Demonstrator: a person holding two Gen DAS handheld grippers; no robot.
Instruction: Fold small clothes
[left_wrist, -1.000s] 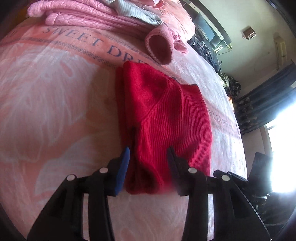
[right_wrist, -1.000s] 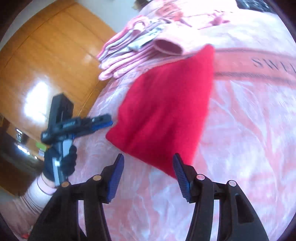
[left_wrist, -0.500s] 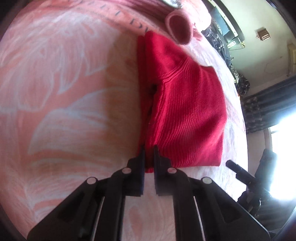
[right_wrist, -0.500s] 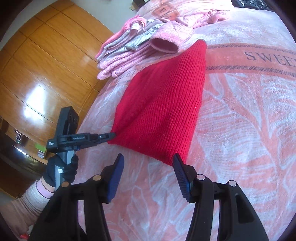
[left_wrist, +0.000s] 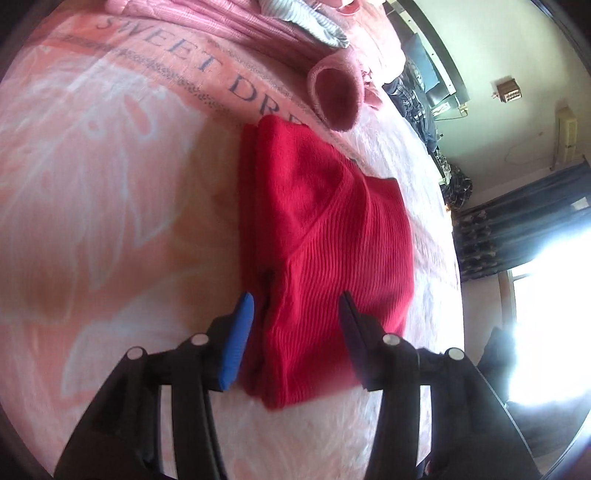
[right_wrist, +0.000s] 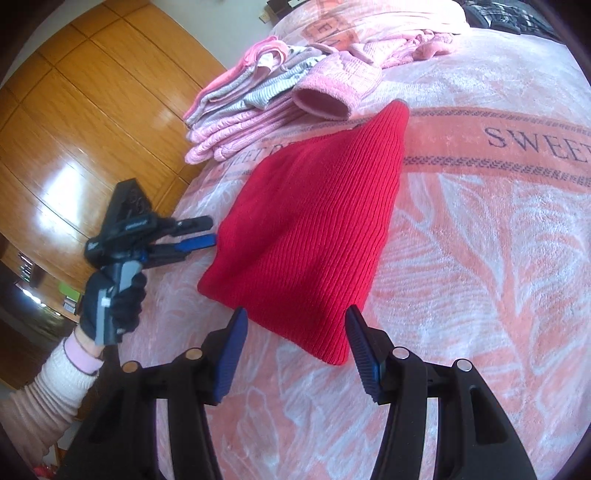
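Right now your left gripper (left_wrist: 295, 332) is spread wide, its fingers astride the near edge of the folded red knit garment (left_wrist: 325, 236), gripping nothing. Your right gripper (right_wrist: 295, 343) is equally wide at the opposite corner, empty too. That garment (right_wrist: 314, 229) lies flat on the pink bedspread (right_wrist: 480, 258), just beside a stack of pink clothes (right_wrist: 266, 92).

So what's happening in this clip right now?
A person with a handheld gripper in each hand is folding clothes on a pink bedspread. A red knit garment lies folded flat. Both the left gripper and right gripper are open at its near edge, gripping nothing. A pile of pink clothes sits beyond it.
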